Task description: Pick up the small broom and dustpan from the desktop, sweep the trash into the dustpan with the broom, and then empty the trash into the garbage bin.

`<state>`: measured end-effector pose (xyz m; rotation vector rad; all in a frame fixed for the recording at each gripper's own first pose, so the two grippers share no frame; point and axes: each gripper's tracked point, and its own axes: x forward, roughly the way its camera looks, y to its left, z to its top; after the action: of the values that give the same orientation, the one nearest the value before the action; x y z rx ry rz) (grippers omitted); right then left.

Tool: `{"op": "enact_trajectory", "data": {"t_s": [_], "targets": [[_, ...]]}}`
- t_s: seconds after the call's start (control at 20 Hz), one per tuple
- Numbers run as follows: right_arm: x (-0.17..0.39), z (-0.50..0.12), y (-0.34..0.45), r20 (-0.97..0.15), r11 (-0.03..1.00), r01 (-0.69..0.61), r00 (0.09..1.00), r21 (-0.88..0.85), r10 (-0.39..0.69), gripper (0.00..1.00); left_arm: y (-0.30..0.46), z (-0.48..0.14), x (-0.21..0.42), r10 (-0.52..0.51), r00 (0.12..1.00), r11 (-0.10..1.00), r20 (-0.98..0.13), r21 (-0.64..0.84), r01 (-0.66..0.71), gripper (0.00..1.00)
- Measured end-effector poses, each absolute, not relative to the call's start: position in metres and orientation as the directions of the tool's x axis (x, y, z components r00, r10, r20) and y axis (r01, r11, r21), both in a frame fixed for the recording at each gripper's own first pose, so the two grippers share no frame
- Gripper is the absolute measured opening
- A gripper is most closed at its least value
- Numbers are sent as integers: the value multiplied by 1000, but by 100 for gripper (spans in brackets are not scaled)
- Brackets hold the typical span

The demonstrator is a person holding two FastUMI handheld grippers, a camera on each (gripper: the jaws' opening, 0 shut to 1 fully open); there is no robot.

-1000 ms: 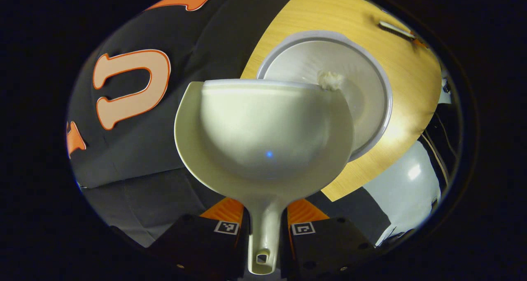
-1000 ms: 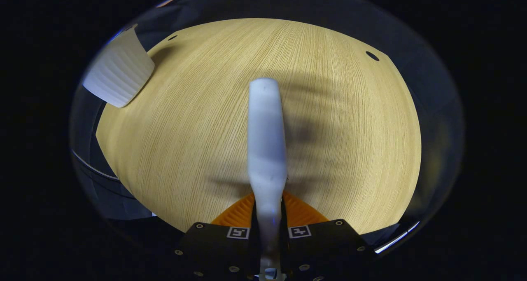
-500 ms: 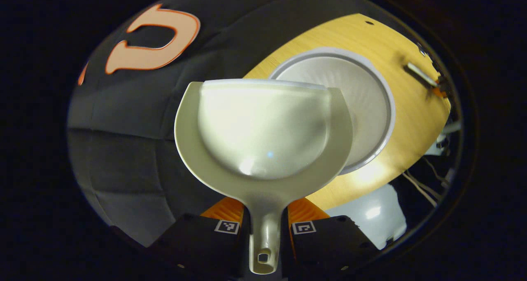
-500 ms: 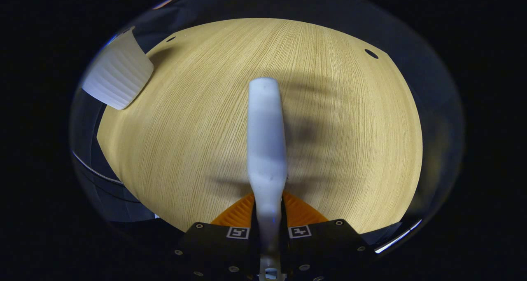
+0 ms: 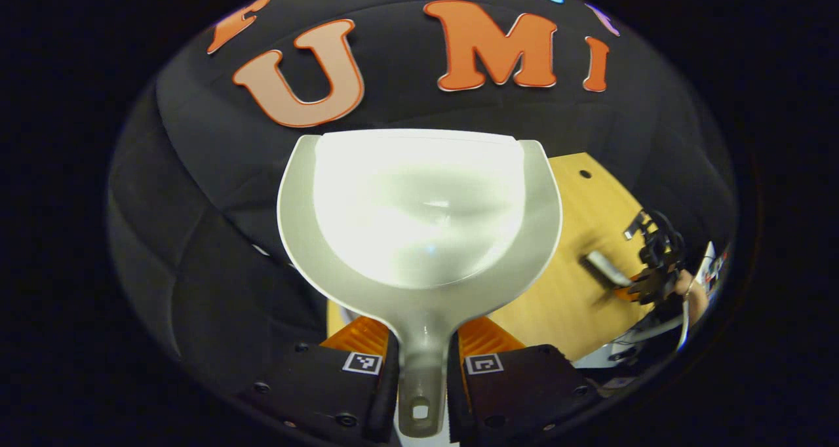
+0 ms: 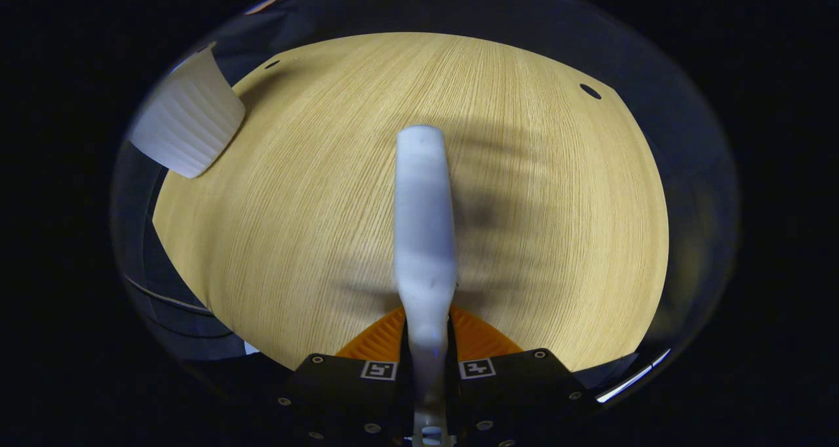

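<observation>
The pale dustpan [image 5: 419, 211] stands level in front of the booth's wall, and its bowl looks bare. My left gripper [image 5: 423, 339] is shut on its handle in the left gripper view. My right gripper [image 6: 426, 332] is shut on the small broom [image 6: 425, 224], which points forward over the wooden desktop [image 6: 557, 204]. The ribbed white garbage bin [image 6: 187, 122] stands at the desktop's far left corner in the right gripper view. Far off at the right of the left gripper view, the right gripper [image 5: 645, 270] holds the broom [image 5: 603, 268] above the desktop [image 5: 564, 290].
A hand [image 5: 695, 296] and cables show behind the far gripper at the desktop's right edge. Small dark holes [image 6: 590, 91] mark the desktop's far corners. The broom casts a wide shadow on the wood.
The left gripper has swung up and away from the bin with the dustpan, so the bin has left its view. The white wad at the dustpan's lip is gone. The right gripper has barely moved.
</observation>
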<state>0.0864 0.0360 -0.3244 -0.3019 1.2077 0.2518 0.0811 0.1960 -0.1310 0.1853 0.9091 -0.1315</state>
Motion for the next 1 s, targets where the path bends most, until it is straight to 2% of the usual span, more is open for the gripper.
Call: {"op": "enact_trajectory", "data": {"t_s": [0.1, 0.2, 0.5, 0.65, 0.9, 1.0], "targets": [[84, -321, 34, -940, 933, -348, 339, -91, 34, 19, 157, -142, 71, -147, 564, 972, -813, -13, 234, 32], [86, -319, 30, -938, 936, -341, 345, -89, 36, 19, 134, -149, 70, -213, 536, 959, -817, -69, 276, 32], [88, -316, 12, -930, 959, -269, 368, -88, 18, 19, 94, -195, 77, -270, 475, 935, -838, -110, 338, 32], [98, -317, 6, -923, 970, -223, 384, -93, -1, 20, 78, -262, 66, -235, 441, 950, -866, -110, 291, 32], [107, -316, 7, -918, 978, -182, 397, -103, -23, 19, 101, -363, 52, -80, 381, 989, -921, -24, 148, 33], [109, -318, 12, -918, 975, -191, 396, -113, -28, 19, 108, -391, 45, -60, 339, 995, -939, -28, 99, 32]]}}
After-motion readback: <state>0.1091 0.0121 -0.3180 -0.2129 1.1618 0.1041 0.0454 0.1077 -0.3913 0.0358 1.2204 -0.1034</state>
